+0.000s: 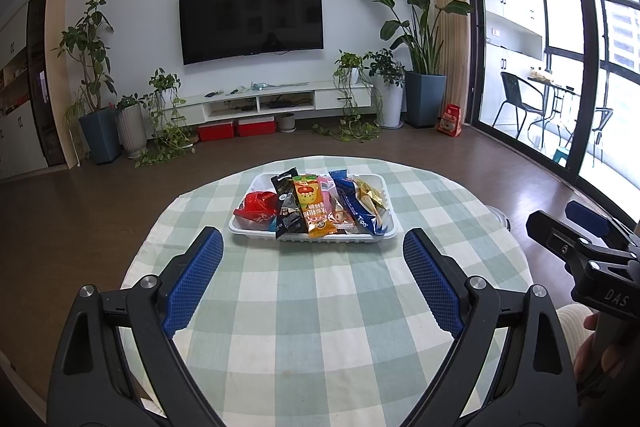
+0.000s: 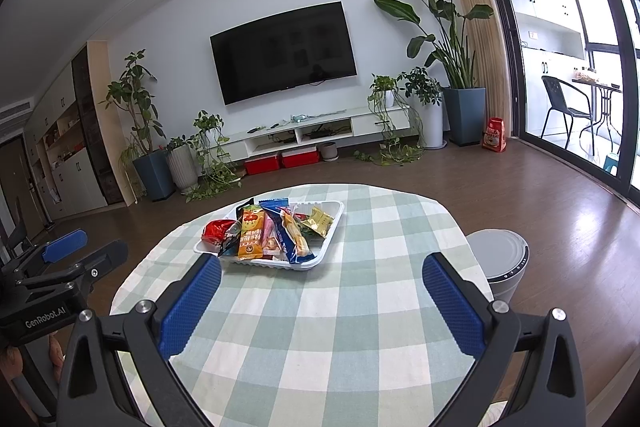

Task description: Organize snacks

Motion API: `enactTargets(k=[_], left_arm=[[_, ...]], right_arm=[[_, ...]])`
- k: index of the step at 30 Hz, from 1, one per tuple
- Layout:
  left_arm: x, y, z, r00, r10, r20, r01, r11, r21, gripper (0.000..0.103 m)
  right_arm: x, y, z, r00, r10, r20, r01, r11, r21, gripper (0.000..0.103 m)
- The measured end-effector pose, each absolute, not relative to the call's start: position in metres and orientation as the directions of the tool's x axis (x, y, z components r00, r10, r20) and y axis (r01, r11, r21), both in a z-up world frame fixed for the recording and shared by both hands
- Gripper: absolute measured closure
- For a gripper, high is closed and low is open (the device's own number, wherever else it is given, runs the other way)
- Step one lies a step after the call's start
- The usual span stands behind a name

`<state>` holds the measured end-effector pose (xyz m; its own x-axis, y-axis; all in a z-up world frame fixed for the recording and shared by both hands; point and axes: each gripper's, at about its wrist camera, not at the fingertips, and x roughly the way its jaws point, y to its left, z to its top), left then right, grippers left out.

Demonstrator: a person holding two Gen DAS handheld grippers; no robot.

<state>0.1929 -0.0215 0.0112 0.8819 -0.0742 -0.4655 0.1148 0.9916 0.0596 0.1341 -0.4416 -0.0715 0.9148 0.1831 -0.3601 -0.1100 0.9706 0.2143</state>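
A white tray [image 1: 245, 230] sits on the far part of the round table and holds several snack packets: a red one [image 1: 258, 206], a black one [image 1: 288, 205], an orange one [image 1: 314, 209], a blue one [image 1: 354, 203] and a gold one [image 1: 370, 195]. My left gripper [image 1: 313, 259] is open and empty, held above the cloth just short of the tray. My right gripper [image 2: 322, 281] is open and empty, to the right of the left one, also short of the tray [image 2: 320, 261]. Each gripper shows at the edge of the other's view.
The table wears a green and white checked cloth [image 1: 312, 327]. A grey bin [image 2: 498, 263] stands on the floor by the table's right side. Beyond are a wall TV [image 1: 251, 19], a low cabinet, potted plants and a glass balcony door.
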Motion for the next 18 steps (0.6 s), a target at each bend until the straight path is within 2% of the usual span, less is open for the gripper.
enactTargets(k=[9,12,18], left_arm=[[0.189,-0.018,0.015,0.887,-0.060,-0.458,0.092,0.995,0.047,0.011],[0.186,-0.011,0.020,0.891,-0.048,-0.452,0.072,0.997,0.035,0.003],[0.183,0.001,0.028,0.909,-0.067,-0.411,0.064,0.998,-0.021,0.002]], right_arm=[[0.131,-0.441,-0.070,0.914,0.184,-0.361,-0.111,0.971,0.213,0.000],[0.131,-0.441,-0.070,0.913,0.185,-0.362,-0.111,0.970,0.215,0.000],[0.132,-0.441,-0.070,0.913,0.185,-0.363,-0.111,0.970,0.215,0.000]])
